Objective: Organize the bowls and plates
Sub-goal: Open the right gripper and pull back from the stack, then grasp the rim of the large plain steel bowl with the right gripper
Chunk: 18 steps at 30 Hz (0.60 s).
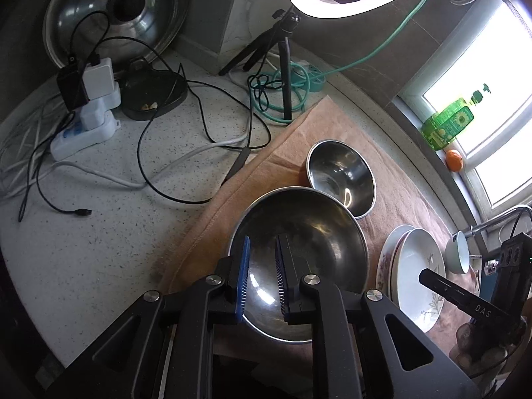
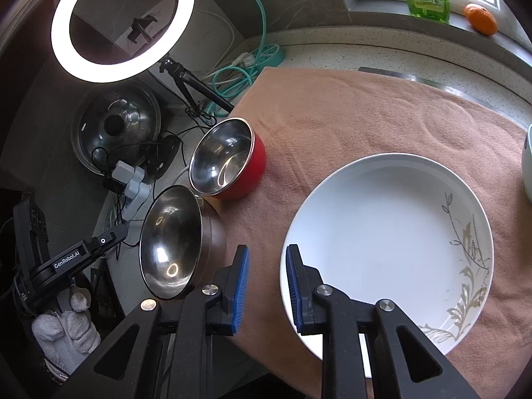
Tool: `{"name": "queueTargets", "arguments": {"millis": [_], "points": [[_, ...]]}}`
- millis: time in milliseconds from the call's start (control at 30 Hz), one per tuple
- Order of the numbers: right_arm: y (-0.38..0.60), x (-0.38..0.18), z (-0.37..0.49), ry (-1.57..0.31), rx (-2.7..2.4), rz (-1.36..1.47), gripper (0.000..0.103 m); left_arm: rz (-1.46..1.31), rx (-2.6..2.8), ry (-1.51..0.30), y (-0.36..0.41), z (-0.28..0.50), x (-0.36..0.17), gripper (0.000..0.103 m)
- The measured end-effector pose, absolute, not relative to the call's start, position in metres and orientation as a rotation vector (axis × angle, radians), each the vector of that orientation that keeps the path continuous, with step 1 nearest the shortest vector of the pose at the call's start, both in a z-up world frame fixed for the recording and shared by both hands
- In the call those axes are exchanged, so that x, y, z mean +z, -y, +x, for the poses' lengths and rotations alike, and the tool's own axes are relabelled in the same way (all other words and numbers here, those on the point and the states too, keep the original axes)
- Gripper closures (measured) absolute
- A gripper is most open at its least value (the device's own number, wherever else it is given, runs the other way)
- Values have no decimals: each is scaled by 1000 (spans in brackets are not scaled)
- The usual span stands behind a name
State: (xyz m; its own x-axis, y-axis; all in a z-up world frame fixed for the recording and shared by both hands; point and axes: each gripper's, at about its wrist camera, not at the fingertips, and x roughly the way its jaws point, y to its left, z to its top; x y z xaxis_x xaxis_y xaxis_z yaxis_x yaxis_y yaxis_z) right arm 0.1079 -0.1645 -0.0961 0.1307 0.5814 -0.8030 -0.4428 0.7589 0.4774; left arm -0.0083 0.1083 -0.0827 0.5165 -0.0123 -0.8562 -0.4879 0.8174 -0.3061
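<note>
Fingers apart on my left gripper (image 1: 261, 277), straddling the near rim of the large empty stainless steel bowl (image 1: 299, 259) on the tan towel (image 1: 276, 163); light, slick, so I'd pinch the rim. Right gripper (image 2: 266, 287) also gapes beside the fragile white leaf-patterned plate (image 2: 392, 239). Beyond sits the empty red-sided steel bowl (image 2: 229, 163).

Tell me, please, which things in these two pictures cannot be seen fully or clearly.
- Flowered plate, left wrist view: mostly covered by the white plate stacked on it.
- Pale cup, right wrist view: cut off by the right edge.
- Large steel bowl, left wrist view: its near rim is hidden behind the left gripper.
- White plate, right wrist view: its near edge is hidden by the right gripper.
</note>
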Motion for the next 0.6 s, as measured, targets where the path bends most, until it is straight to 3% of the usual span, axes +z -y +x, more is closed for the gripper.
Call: {"name": "queueTargets", "arguments": {"millis": [600], "points": [[84,-123,108,-1319,812,56,82,-563,265,-1069,-120,-2,-108,82]]}}
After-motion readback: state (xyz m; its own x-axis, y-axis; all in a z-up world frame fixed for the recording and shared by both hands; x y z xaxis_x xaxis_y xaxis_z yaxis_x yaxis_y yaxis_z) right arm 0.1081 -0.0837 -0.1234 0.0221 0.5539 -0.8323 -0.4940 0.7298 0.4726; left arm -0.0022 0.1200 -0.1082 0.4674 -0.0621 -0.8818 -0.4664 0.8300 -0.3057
